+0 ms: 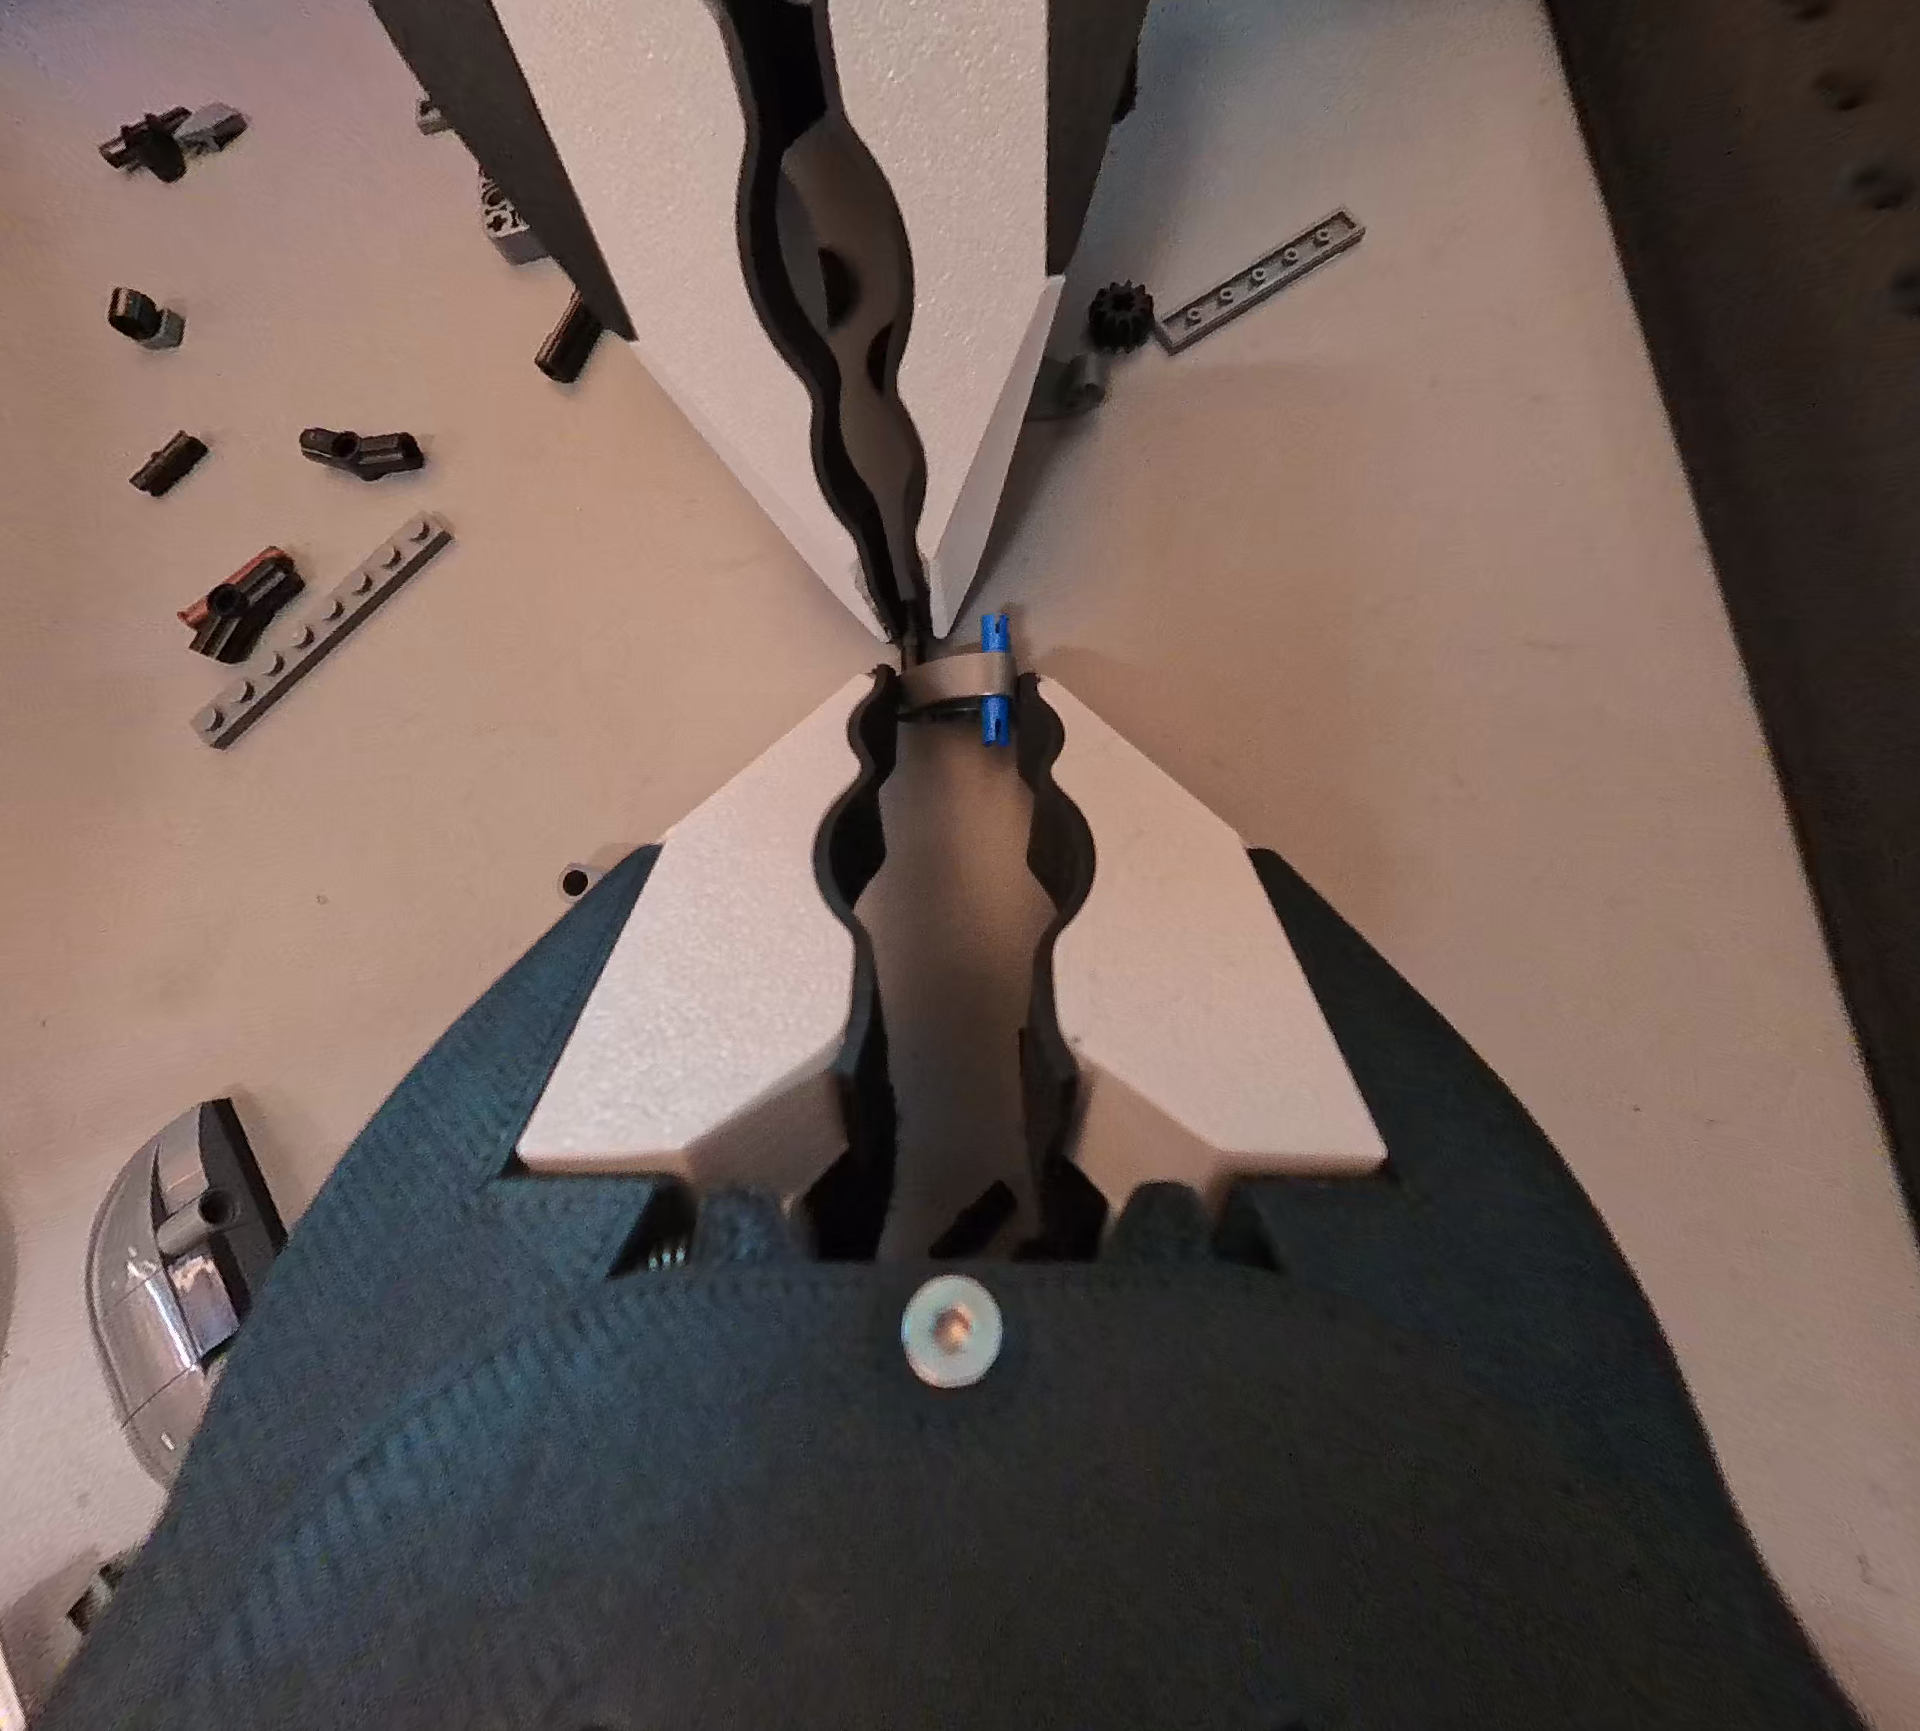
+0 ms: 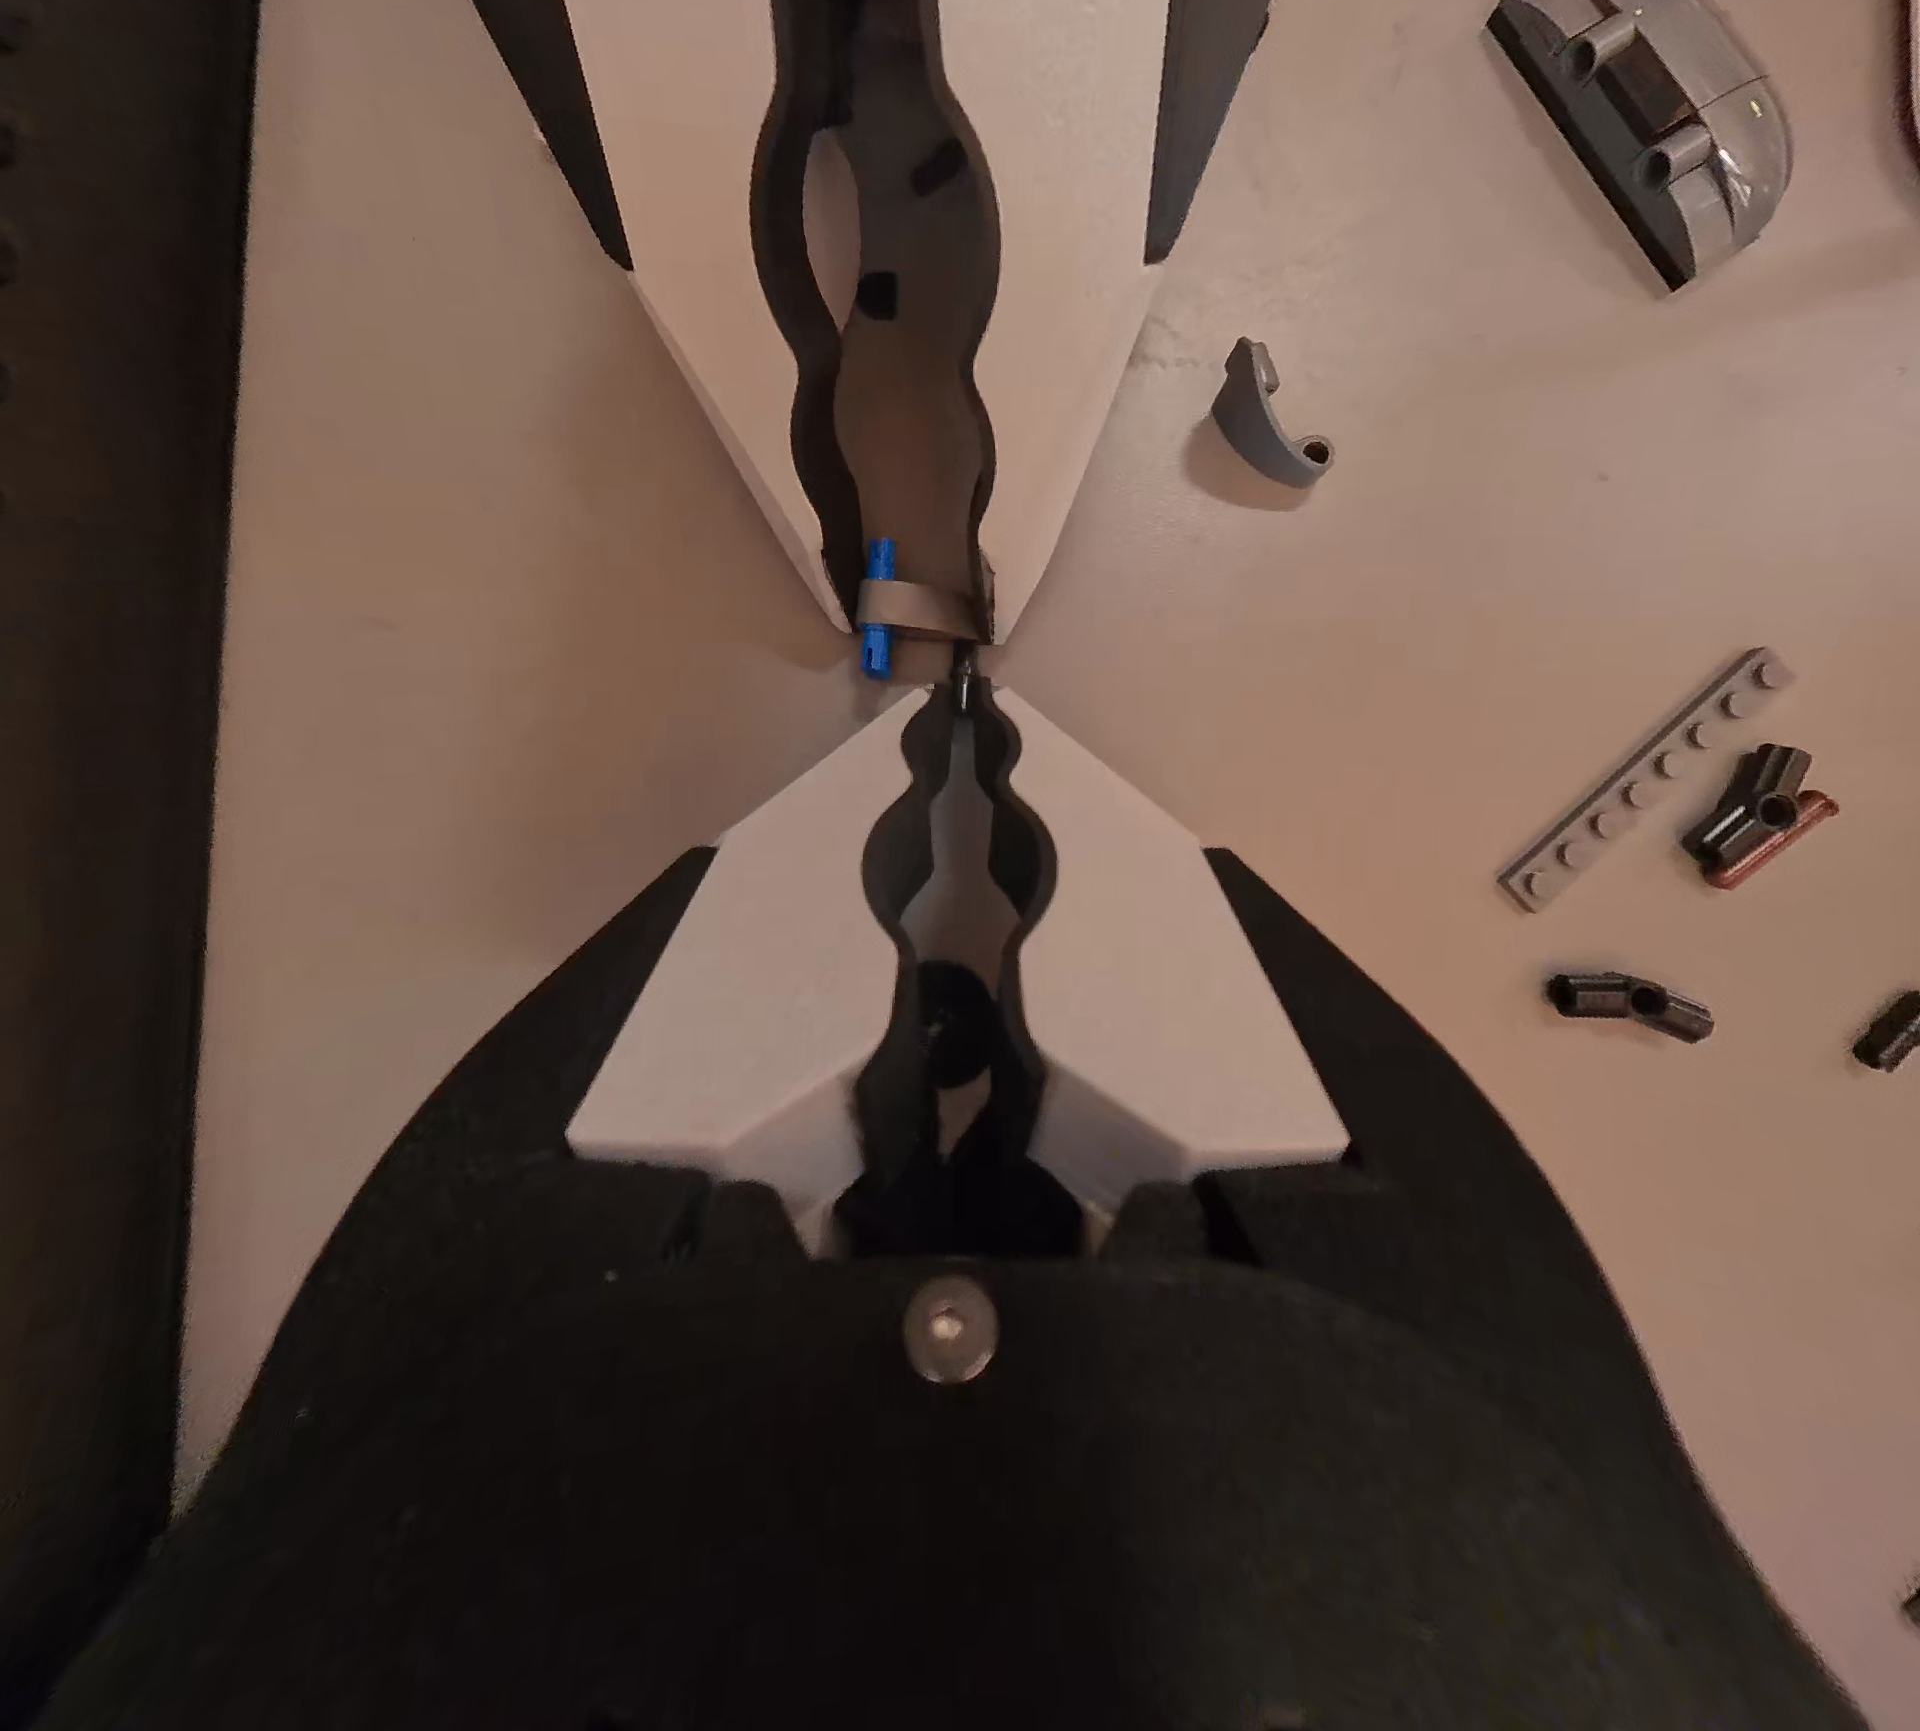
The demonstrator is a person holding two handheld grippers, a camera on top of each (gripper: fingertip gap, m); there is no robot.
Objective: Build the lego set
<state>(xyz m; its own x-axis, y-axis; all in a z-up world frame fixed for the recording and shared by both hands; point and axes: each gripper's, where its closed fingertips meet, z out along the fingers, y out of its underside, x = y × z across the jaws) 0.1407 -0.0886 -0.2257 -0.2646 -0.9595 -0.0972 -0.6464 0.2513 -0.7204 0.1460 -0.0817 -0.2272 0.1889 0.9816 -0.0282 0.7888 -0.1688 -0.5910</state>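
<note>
Where tools meet, black pin [image 2: 964,675] barely discernible.

light: dim, warm | focus: sharp centre, far edges soft | distortion: wide-angle bending | shadows: soft, dark corners

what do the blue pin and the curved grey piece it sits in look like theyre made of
Blue pin: looks like hard moulded plastic, saturated colour, slightly glossy, crisp ridges. Curved grey piece: likely the same plastic, smooth satin grey with a soft highlight along its bend; it could pass for painted metal.
</note>
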